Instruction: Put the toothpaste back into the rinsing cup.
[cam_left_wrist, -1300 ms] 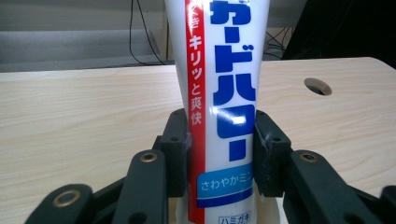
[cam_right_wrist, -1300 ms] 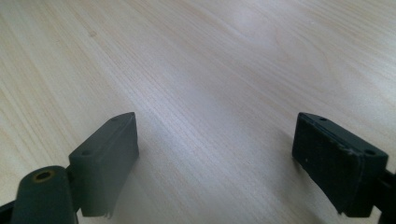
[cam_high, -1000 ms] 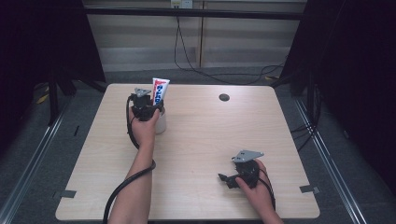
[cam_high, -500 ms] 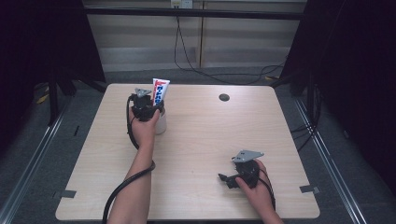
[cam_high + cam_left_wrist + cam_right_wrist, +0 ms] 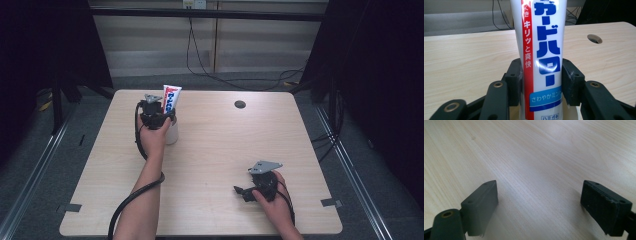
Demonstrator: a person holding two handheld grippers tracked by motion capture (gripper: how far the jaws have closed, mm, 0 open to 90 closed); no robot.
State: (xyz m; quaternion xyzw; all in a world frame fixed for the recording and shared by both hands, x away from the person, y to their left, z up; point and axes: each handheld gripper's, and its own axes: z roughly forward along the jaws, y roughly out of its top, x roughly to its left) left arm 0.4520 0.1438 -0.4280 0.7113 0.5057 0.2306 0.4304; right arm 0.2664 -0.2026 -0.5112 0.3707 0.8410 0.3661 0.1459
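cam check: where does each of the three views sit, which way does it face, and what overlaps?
High view: above the person's side, facing forward and down on the table; both forearms, left gripper, right gripper.
Left gripper view: on the left gripper, level across the table; its jaws flank the toothpaste tube, standing in a white cup.
Right gripper view: on the right gripper, down at bare tabletop; jaws wide apart.
Shared: tube, cup and table hole in high and left gripper views.
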